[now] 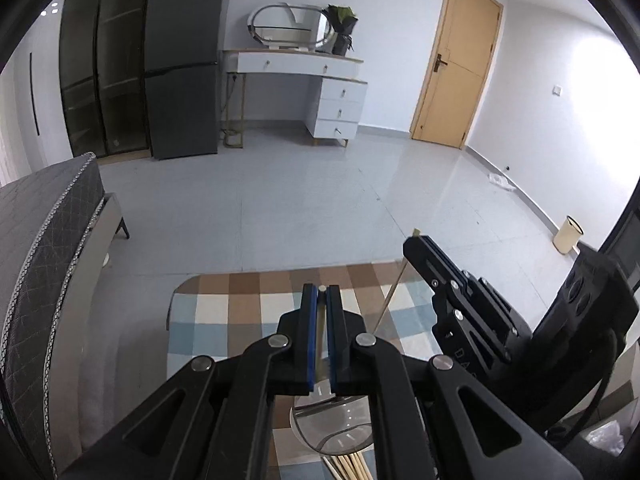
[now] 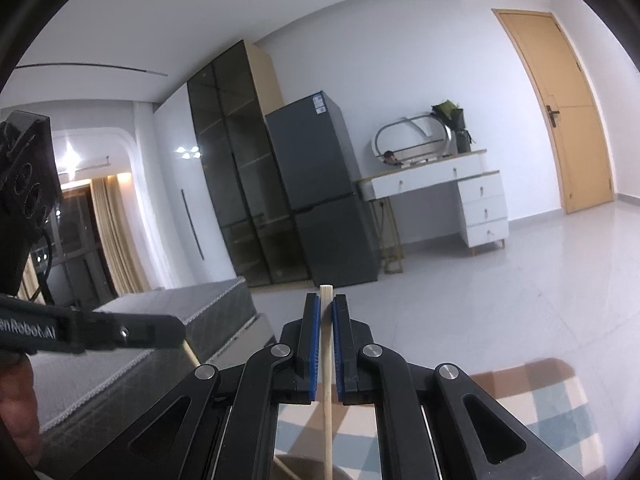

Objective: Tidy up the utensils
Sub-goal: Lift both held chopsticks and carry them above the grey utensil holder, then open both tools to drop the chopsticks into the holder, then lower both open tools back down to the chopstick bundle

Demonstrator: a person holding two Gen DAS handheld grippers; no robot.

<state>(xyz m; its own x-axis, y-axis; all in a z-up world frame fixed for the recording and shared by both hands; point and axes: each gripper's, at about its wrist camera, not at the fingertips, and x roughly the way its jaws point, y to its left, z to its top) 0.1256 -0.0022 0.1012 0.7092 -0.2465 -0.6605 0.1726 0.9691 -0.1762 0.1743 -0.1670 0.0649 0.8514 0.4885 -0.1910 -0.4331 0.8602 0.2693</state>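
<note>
Checked cloth in brown, blue and cream covers the table [image 1: 224, 308], with pale floor tiles, a dark fridge [image 1: 184, 60] and a white dresser [image 1: 320, 92] beyond. Both grippers hang above the table, each carrying something thin.

From where I stand, the left gripper [image 1: 321, 292] has its blue pads pressed together on a slim metal utensil [image 1: 322, 344]; only its rounded tip shows at the fingertips, so I cannot tell whether it is a spoon, a fork or something else. The right gripper [image 2: 326, 300] is clamped on a pale wooden chopstick [image 2: 327, 400], which sticks out a little past the fingertips and trails a long way down below them.

Directly under the left gripper sits a clear glass jar [image 1: 336, 428], and more wooden sticks [image 1: 352, 464] lie just beside it on the cloth.

The worry is that long trailing end. Gripped near one tip, the chopstick could pivot in the pads if it bumps anything, and it could catch the jar's rim and tip it. The two grippers are also near each other, so the chopstick could strike the left gripper. The thin metal piece looks easy to let slip.
</note>
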